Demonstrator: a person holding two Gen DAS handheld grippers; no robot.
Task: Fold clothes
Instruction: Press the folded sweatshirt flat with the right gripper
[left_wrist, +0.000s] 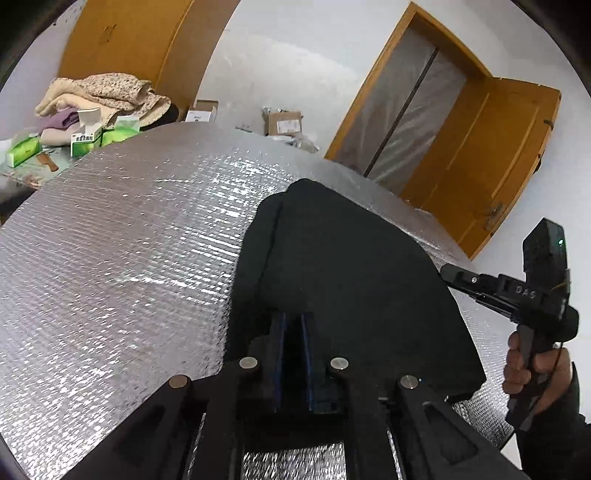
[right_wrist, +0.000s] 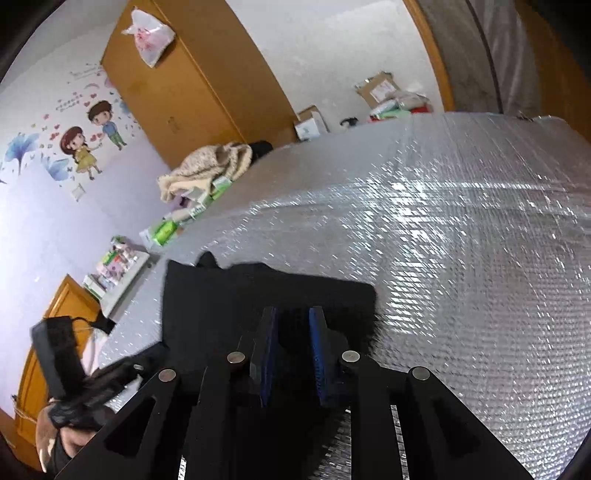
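One silver foil-covered desk, wooden doors beyond; black garment folded, pinched by both my left tool and right tool.

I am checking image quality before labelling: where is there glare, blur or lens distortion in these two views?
Left wrist view: glare on the silver mat; the black garment is dark, nearly without detail; fisheye bends the door frame; mostly sharp. Right wrist view: stronger glare on the mat, motion blur on the garment's right edge and on the left gripper; black vignette at the corners.
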